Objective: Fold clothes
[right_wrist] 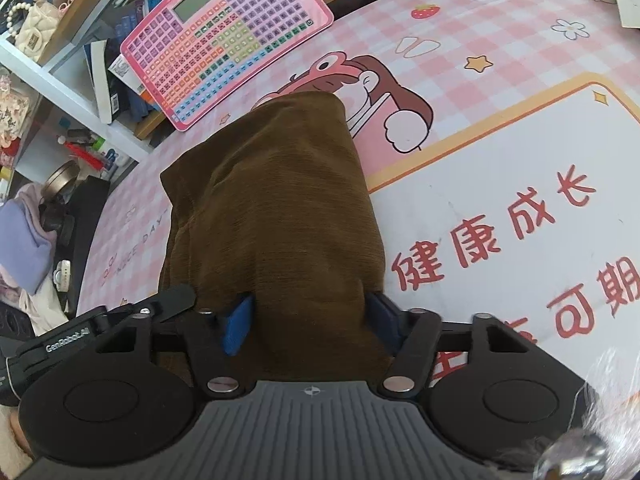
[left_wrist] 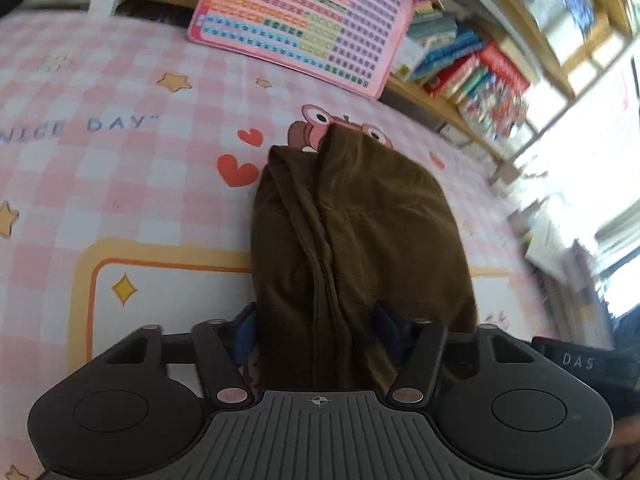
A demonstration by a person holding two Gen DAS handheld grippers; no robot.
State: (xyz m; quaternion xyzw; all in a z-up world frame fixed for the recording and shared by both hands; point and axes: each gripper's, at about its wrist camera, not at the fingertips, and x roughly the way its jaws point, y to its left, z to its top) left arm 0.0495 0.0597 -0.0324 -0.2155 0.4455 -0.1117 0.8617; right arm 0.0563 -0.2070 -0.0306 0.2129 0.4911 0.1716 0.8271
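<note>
Both grippers — left [left_wrist: 316, 336], right [right_wrist: 308, 320] — clenched on cloth [right_wrist: 276, 208]; its long axis runs straight ahead from jaws; neither arm nearer.

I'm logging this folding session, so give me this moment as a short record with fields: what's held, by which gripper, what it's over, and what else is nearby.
garment: brown cloth, bunched, with folds running along its length
left gripper: jaws shut on the brown cloth
right gripper: jaws shut on the brown cloth
surface: pink checked mat with cartoon prints
far end of cloth: on or just above the mat, cannot tell which
nearby: pink keyboard toy leaning at the mat's far edge; bookshelf behind
</note>
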